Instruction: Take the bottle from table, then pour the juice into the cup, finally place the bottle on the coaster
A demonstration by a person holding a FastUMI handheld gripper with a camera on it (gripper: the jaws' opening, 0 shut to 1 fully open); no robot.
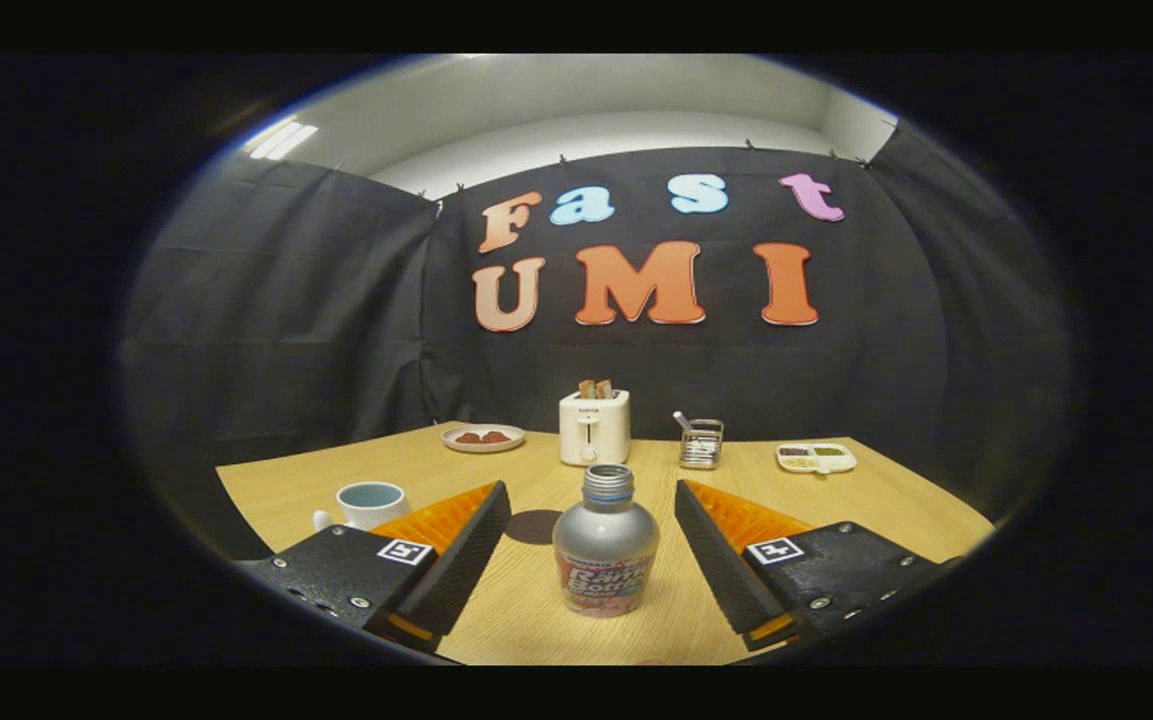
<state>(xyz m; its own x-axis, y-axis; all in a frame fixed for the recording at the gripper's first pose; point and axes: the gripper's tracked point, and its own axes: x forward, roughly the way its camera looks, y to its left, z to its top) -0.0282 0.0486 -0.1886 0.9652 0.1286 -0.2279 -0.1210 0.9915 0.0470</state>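
On the wooden surface (866, 500), a pale mug (369, 503) with its handle turned outward stands just beyond the left finger, partly hidden by it. Farther back on that side lies a plate (482, 438) with reddish pieces on it. The gripper (593, 535) has its fingers (466, 555) spread wide, touching nothing. A dark round coaster (533, 526) lies flat just inside the left finger's tip, beside and slightly behind the bottle. The bottle (605, 545) stands upright, uncapped, in the gap between the two fingers, near the middle and clear of both. Well beyond it stands a white toaster (594, 427) with toast in its slots. To the right of that are a small wire rack (701, 444) and a divided tray (816, 457), both far beyond the right finger.
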